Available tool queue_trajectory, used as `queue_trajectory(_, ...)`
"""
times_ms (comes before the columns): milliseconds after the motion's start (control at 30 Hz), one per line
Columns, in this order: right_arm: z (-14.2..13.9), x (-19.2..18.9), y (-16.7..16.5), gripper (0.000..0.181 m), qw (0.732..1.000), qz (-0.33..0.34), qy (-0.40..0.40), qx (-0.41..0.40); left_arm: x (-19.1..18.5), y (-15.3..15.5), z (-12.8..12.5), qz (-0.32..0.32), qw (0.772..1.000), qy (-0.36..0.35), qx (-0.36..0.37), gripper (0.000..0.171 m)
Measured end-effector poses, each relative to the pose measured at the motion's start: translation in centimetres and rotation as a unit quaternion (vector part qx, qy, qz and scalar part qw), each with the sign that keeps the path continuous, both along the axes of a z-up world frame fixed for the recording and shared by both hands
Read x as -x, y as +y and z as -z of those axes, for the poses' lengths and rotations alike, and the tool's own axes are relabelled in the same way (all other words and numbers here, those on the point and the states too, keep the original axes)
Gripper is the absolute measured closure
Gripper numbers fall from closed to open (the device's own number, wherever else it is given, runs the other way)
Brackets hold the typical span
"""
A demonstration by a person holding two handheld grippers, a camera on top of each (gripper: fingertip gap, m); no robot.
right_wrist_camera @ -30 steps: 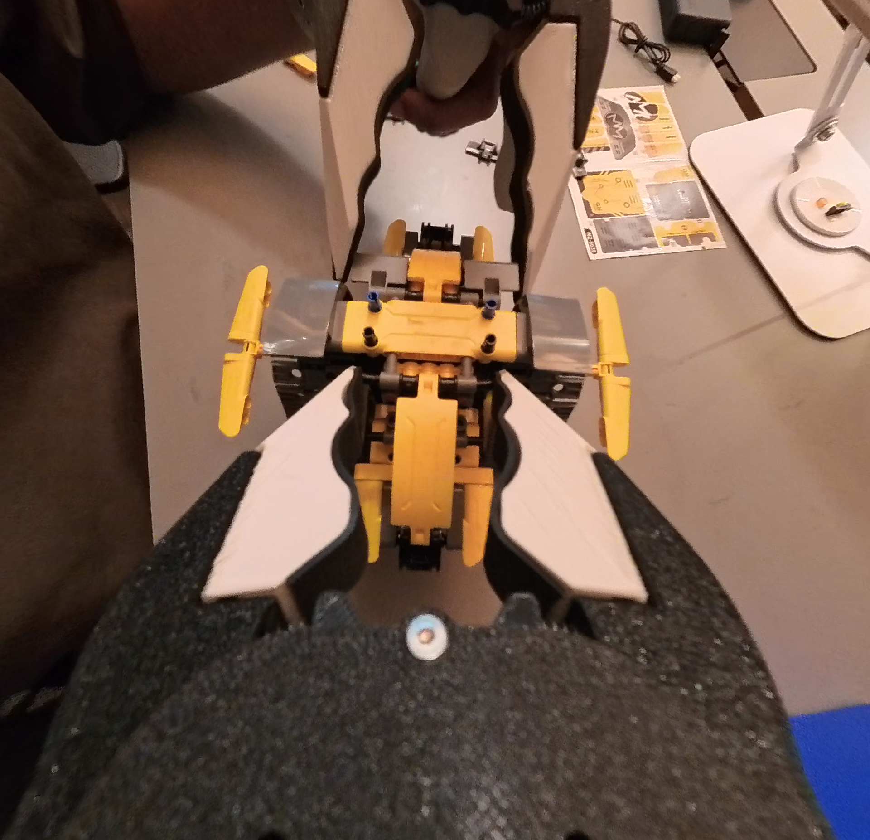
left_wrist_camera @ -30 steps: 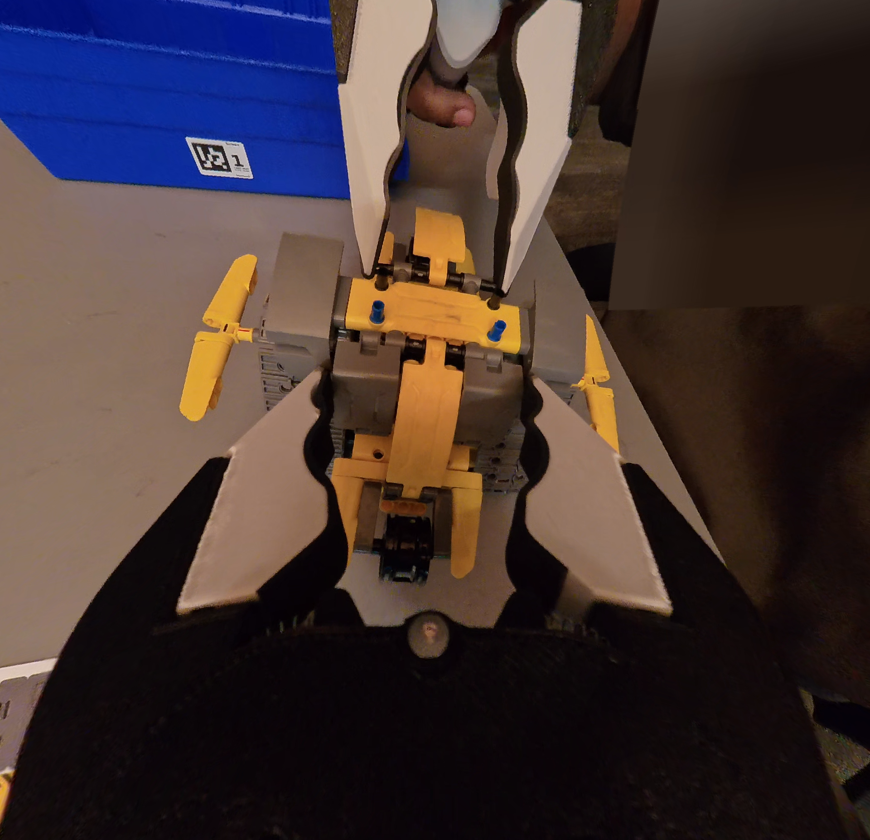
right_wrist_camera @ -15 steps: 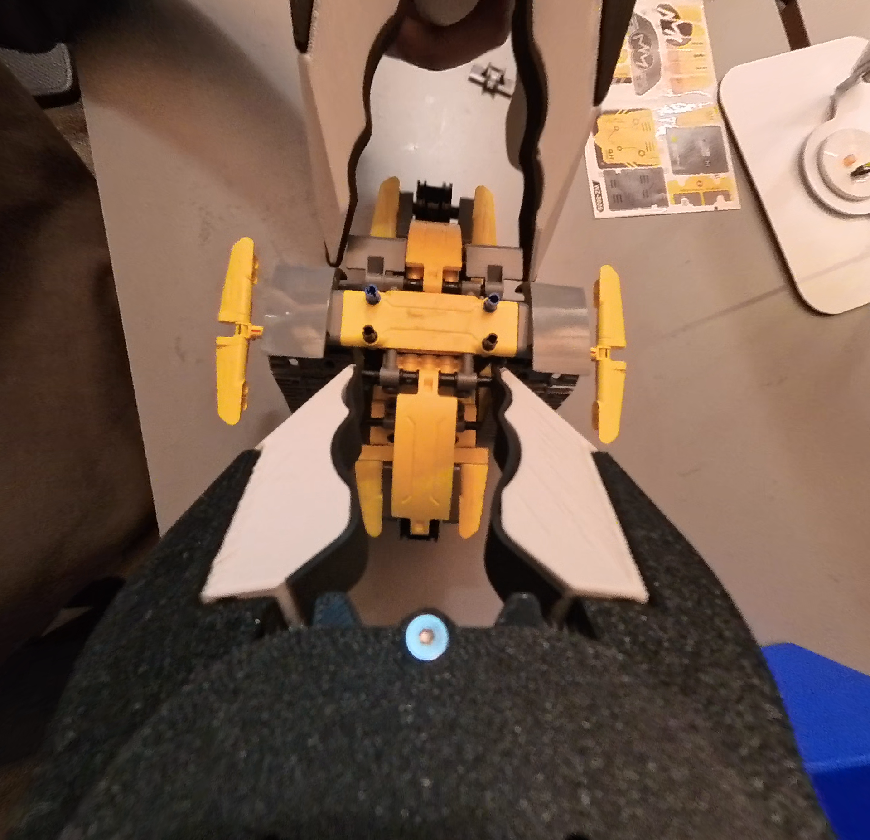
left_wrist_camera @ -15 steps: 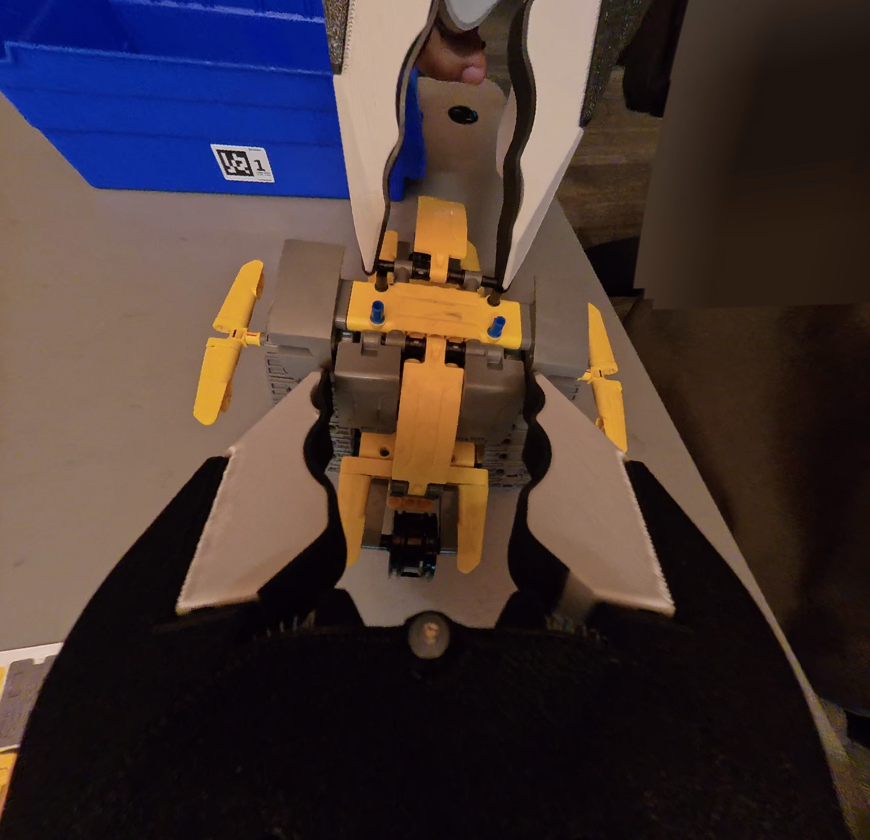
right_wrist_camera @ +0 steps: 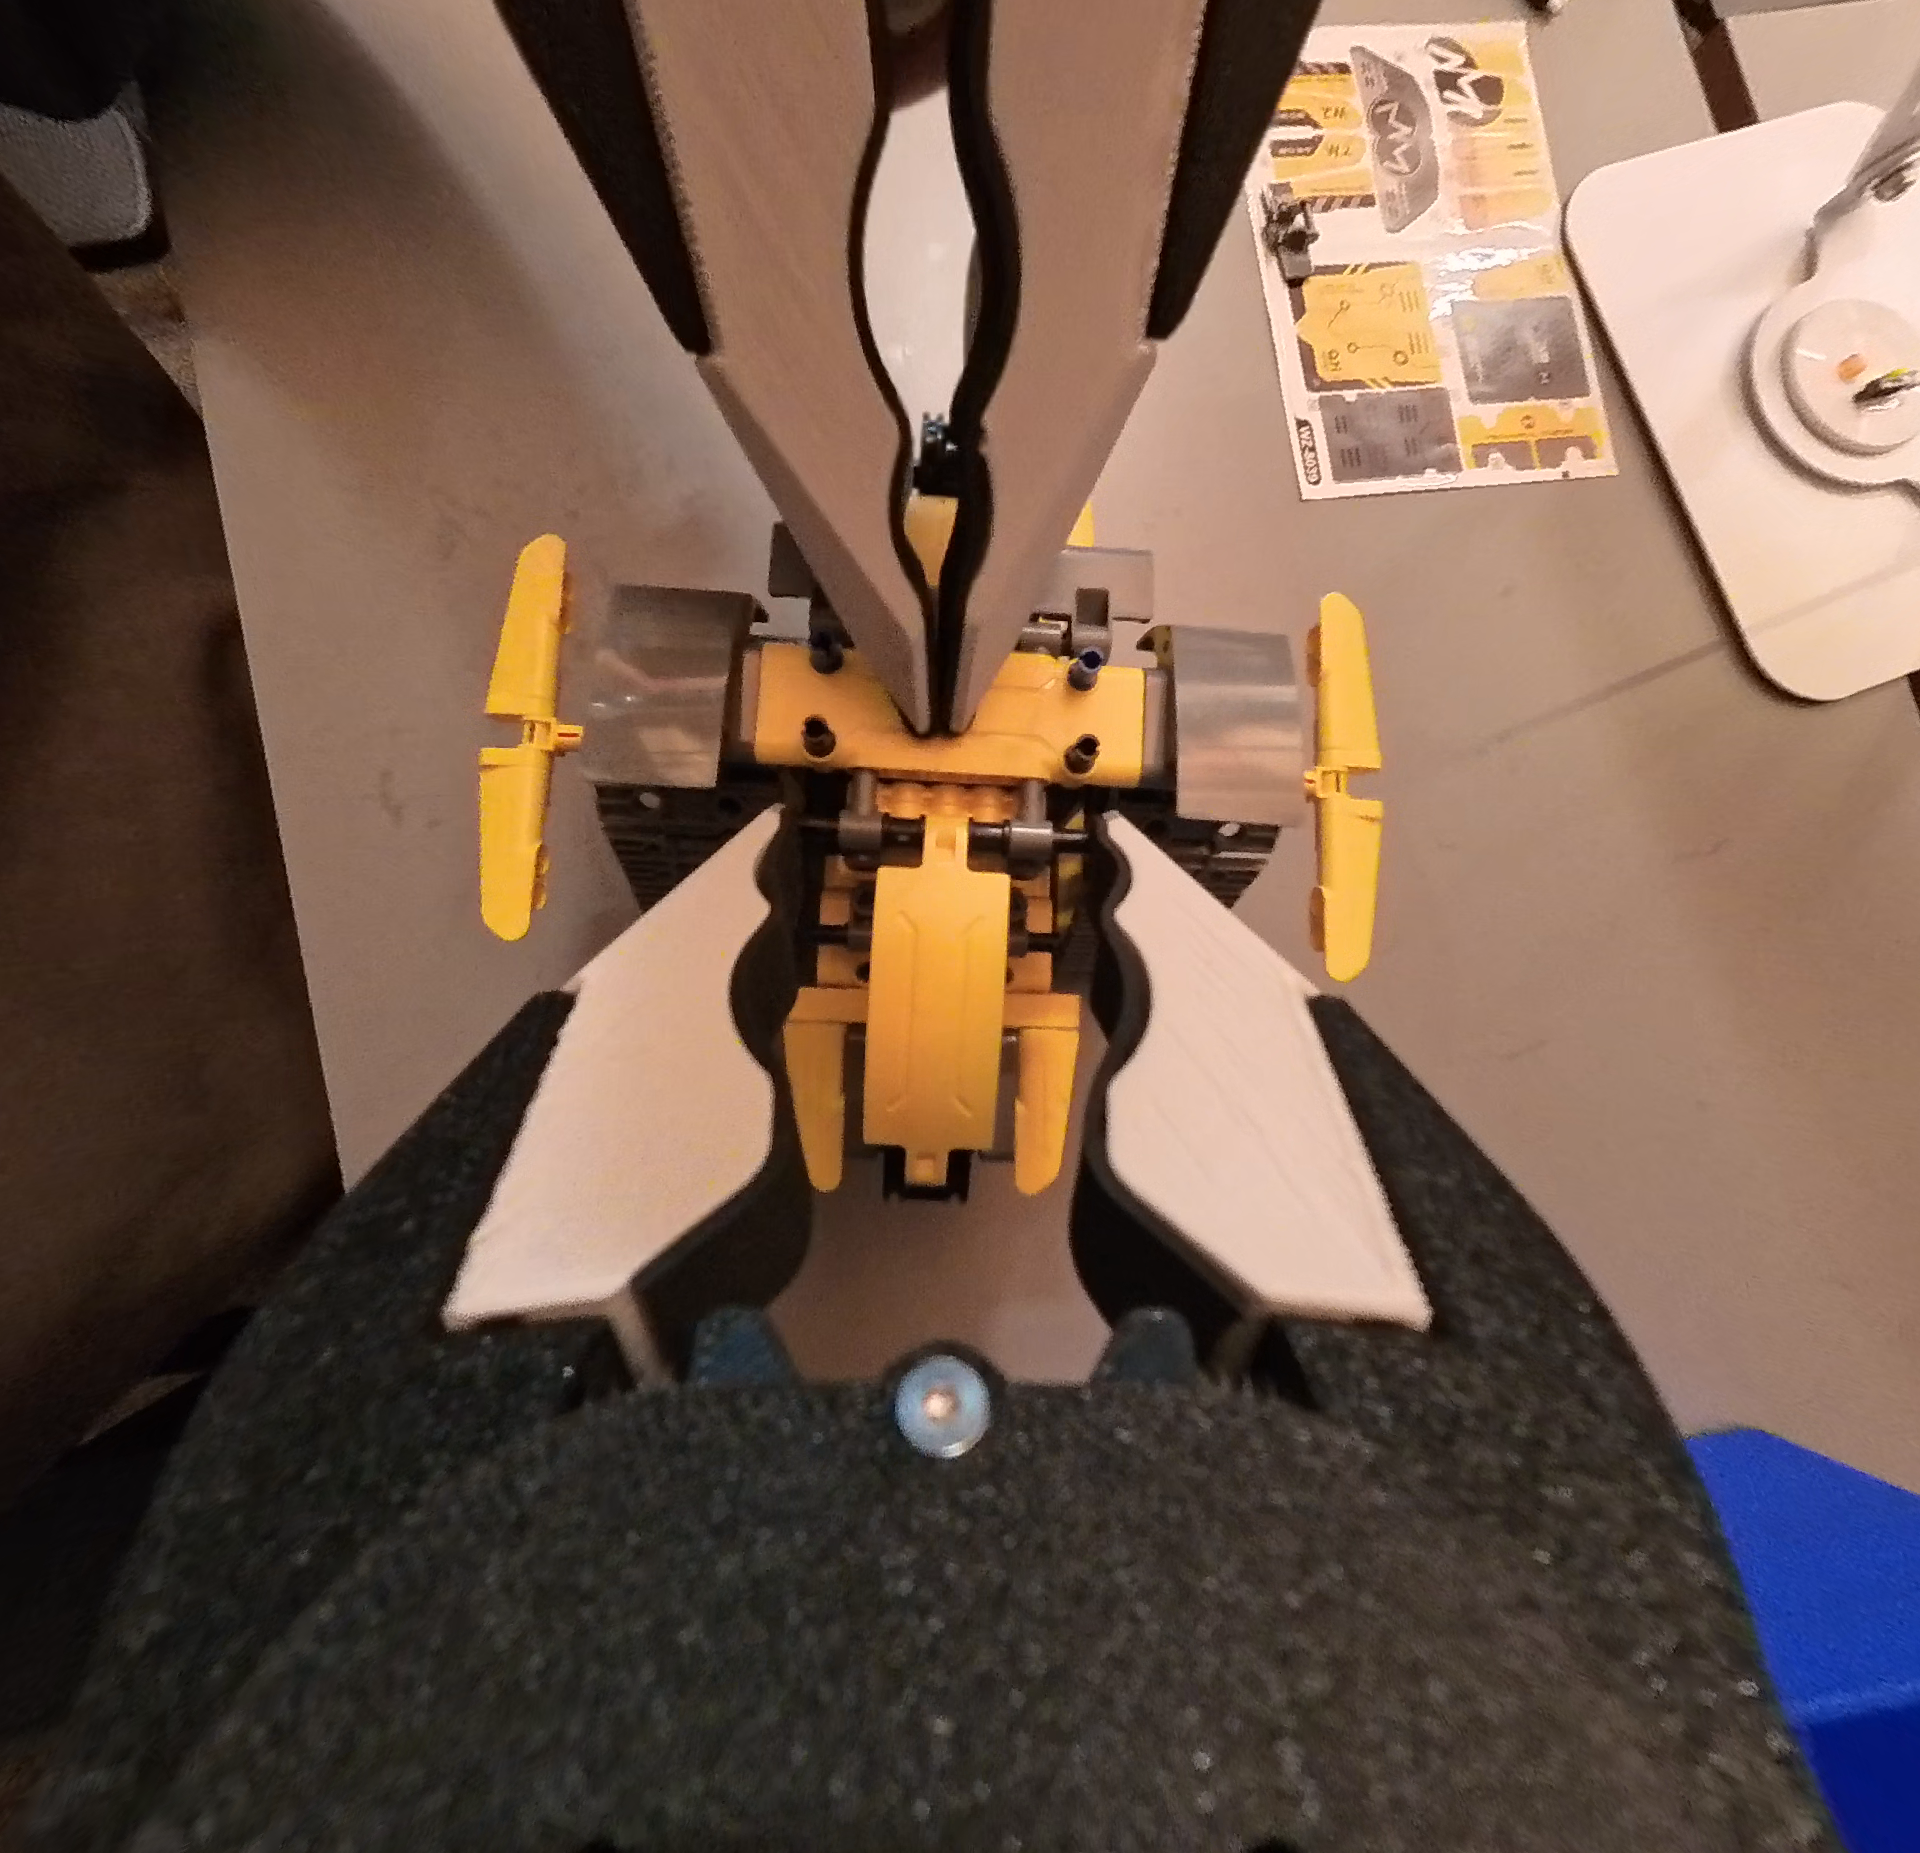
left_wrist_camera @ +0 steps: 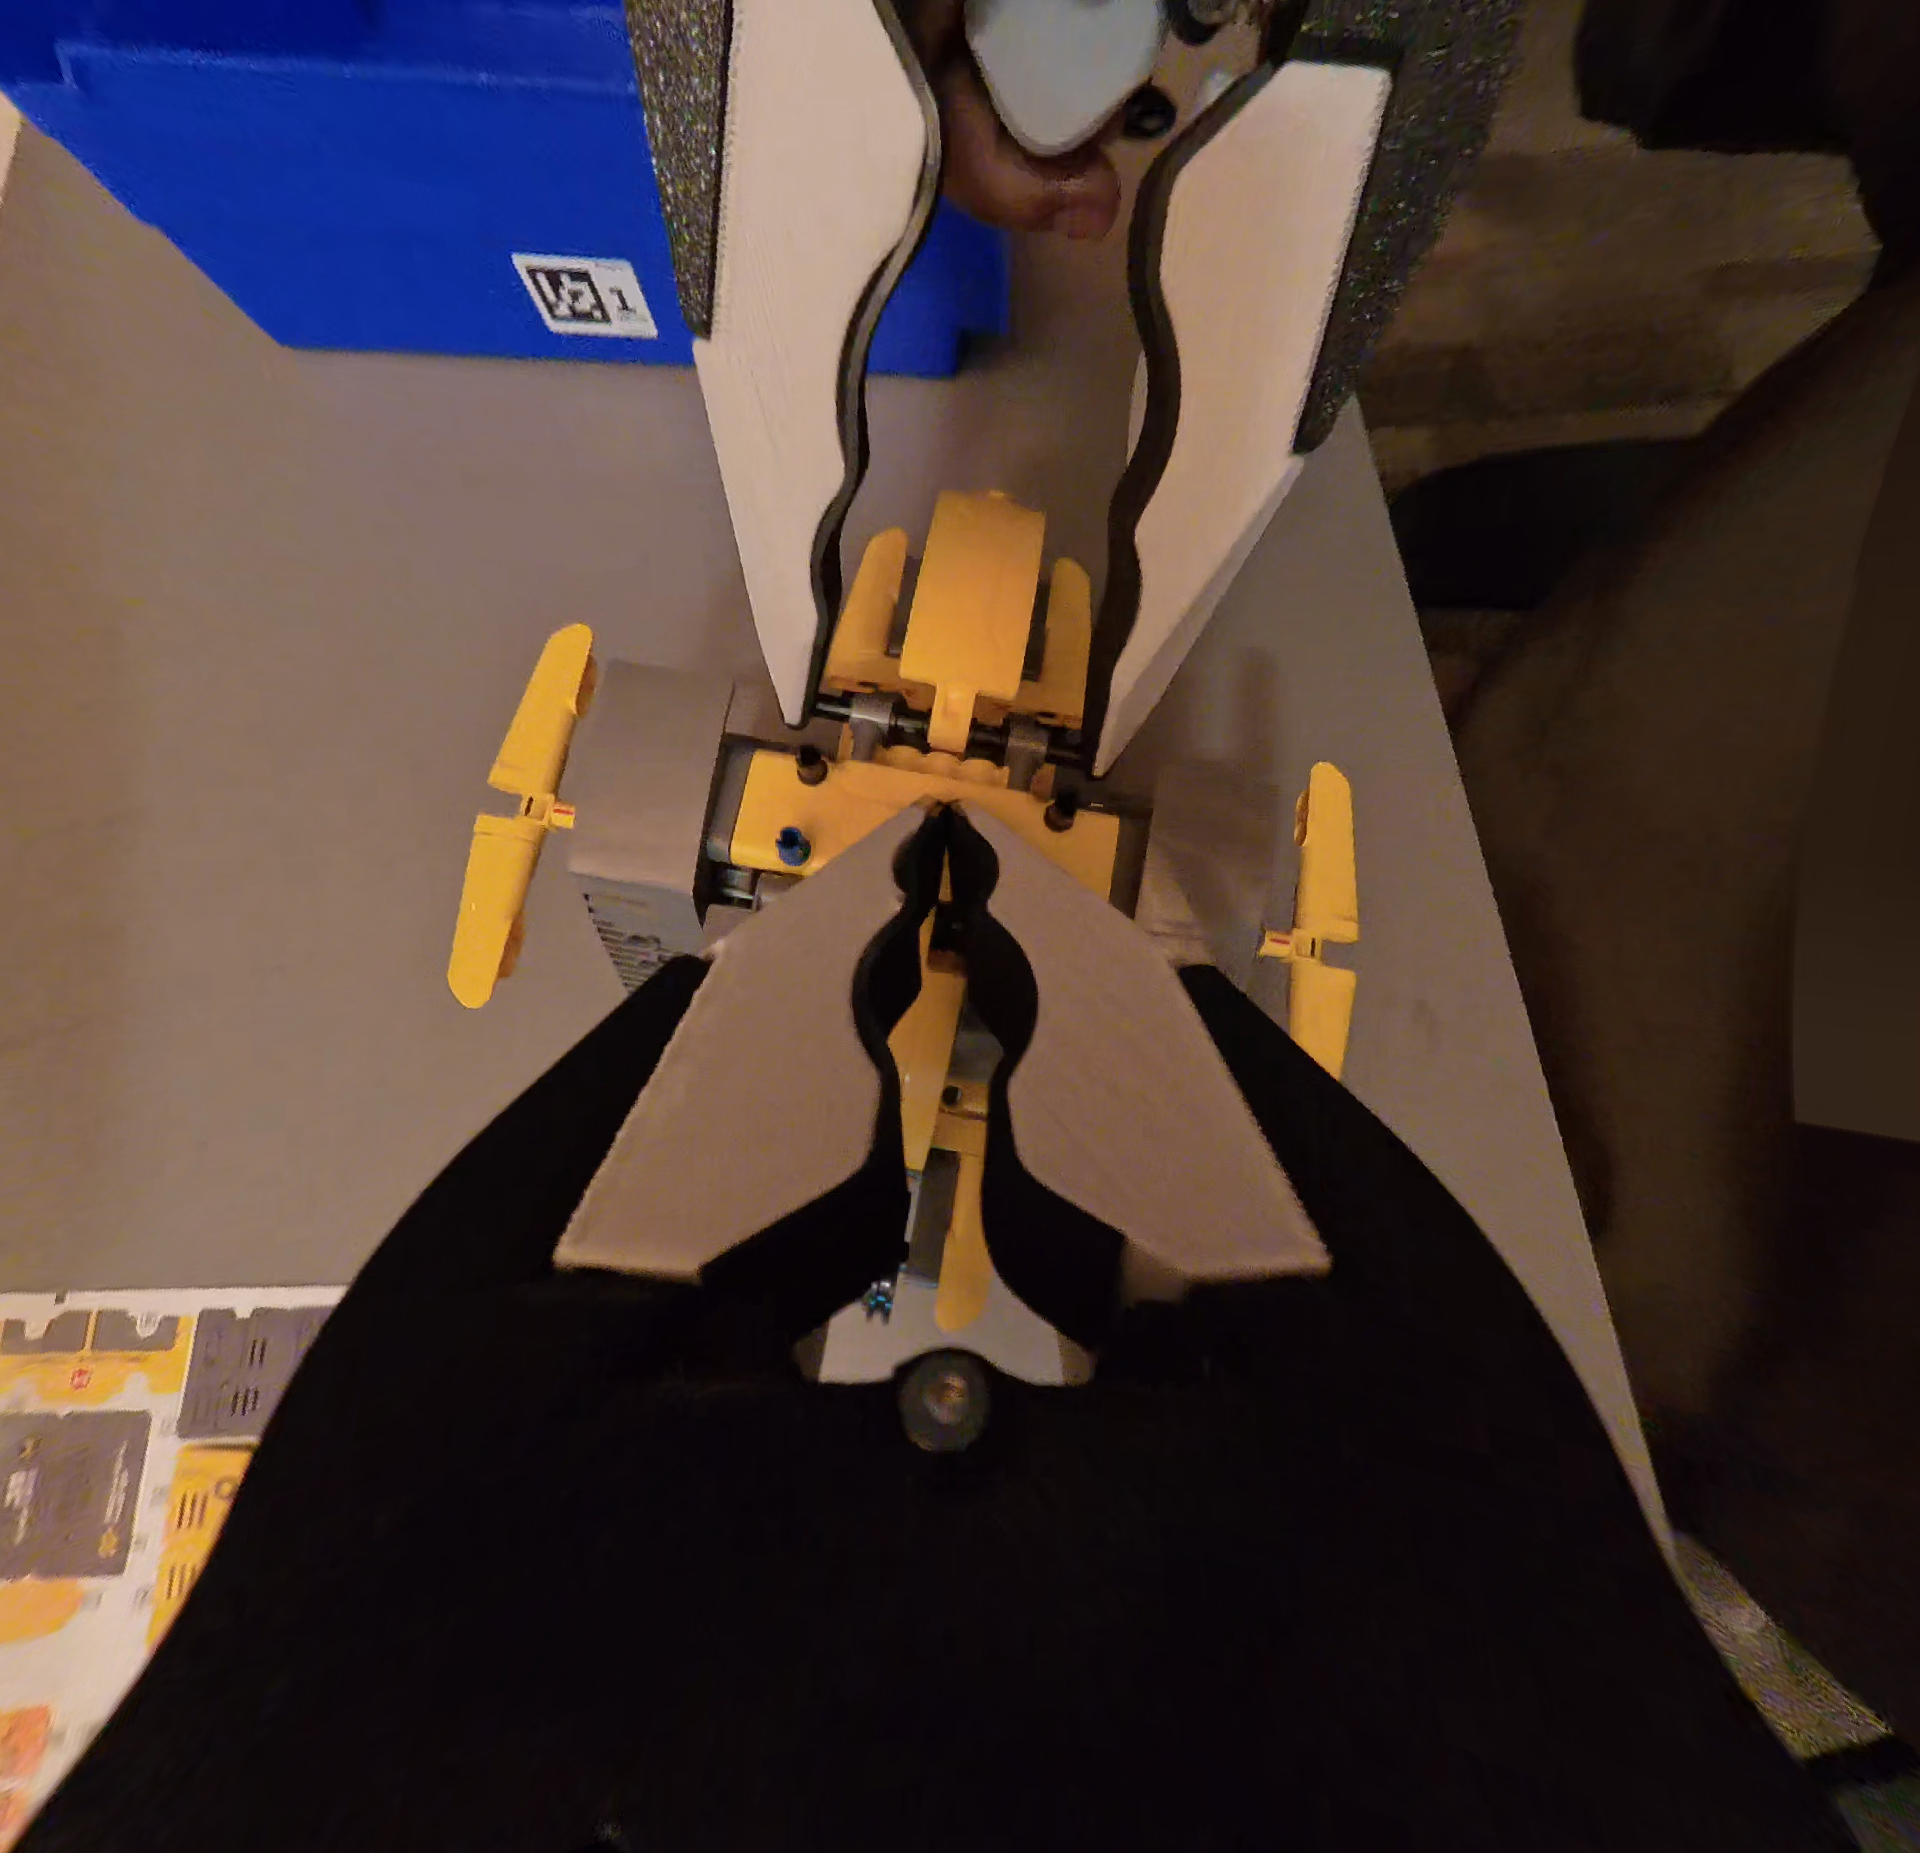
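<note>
A yellow and grey brick-built tracked model point(left_wrist_camera: 966, 608) stands on the grey table, with yellow side blades. It also shows in the right wrist view point(right_wrist_camera: 935, 1014). My left gripper point(left_wrist_camera: 940, 814) is shut, with its tips together on the model's yellow top plate. It shows from the far side in the right wrist view point(right_wrist_camera: 935, 728). My right gripper point(right_wrist_camera: 948, 816) straddles one end of the model, its pads against the sides of the yellow hood. It shows at the top of the left wrist view point(left_wrist_camera: 945, 741), with a person's thumb point(left_wrist_camera: 1039, 182) behind it.
A blue bin point(left_wrist_camera: 364, 141) with a square marker tag stands behind the model, and its corner shows in the right wrist view point(right_wrist_camera: 1818, 1595). A sticker sheet point(right_wrist_camera: 1423, 245) and a white stand base point(right_wrist_camera: 1714, 401) lie to one side. The table edge point(left_wrist_camera: 1455, 868) runs close beside the model.
My left gripper was open around the model's near end; now it is shut, with its tips over the top plate. My right gripper keeps its hold on the far end.
</note>
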State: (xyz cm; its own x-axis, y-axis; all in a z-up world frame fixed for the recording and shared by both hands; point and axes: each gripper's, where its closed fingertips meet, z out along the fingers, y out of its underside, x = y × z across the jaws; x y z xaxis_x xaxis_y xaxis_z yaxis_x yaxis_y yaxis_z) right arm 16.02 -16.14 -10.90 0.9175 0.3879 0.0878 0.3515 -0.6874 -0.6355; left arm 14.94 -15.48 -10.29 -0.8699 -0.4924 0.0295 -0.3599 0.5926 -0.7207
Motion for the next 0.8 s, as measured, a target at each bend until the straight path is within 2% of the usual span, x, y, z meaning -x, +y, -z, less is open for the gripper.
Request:
queue_trajectory(133,-0.1,0.1,0.0,0.127,1.000,0.001,-0.007,-0.002,0.0,-0.2,0.2,-0.014,1.000,0.012,-0.021,0.171)
queue_trajectory(433,-0.2,0.0,0.1,0.128,1.000,-0.007,0.000,-0.029,0.0,-0.3,0.3,-0.034,0.998,0.055,0.015,0.171)
queue_trajectory(467,-0.5,0.6,0.4,0.138,0.999,-0.023,0.014,-0.042,-0.1,-0.3,0.3,-0.036,0.998,0.056,0.022,0.171)
queue_trajectory(500,-1.3,1.4,0.9,0.159,0.997,-0.030,0.029,-0.071,0.0,-0.5,0.3,-0.033,0.997,0.060,0.030,0.171)
queue_trajectory(533,-1.4,1.0,1.4,0.169,0.996,-0.029,-0.007,-0.089,0.0,-0.3,0.3,-0.035,0.997,0.056,0.031,0.171)
queue_trajectory(700,-1.2,1.1,1.5,0.168,0.996,-0.014,-0.042,-0.074,0.2,0.1,0.4,-0.043,0.999,0.017,-0.024,0.171)
queue_trajectory(800,-1.7,-0.2,1.2,0.164,0.996,0.020,-0.005,-0.081,0.1,-0.1,0.4,-0.043,0.999,0.022,-0.008,0.171)
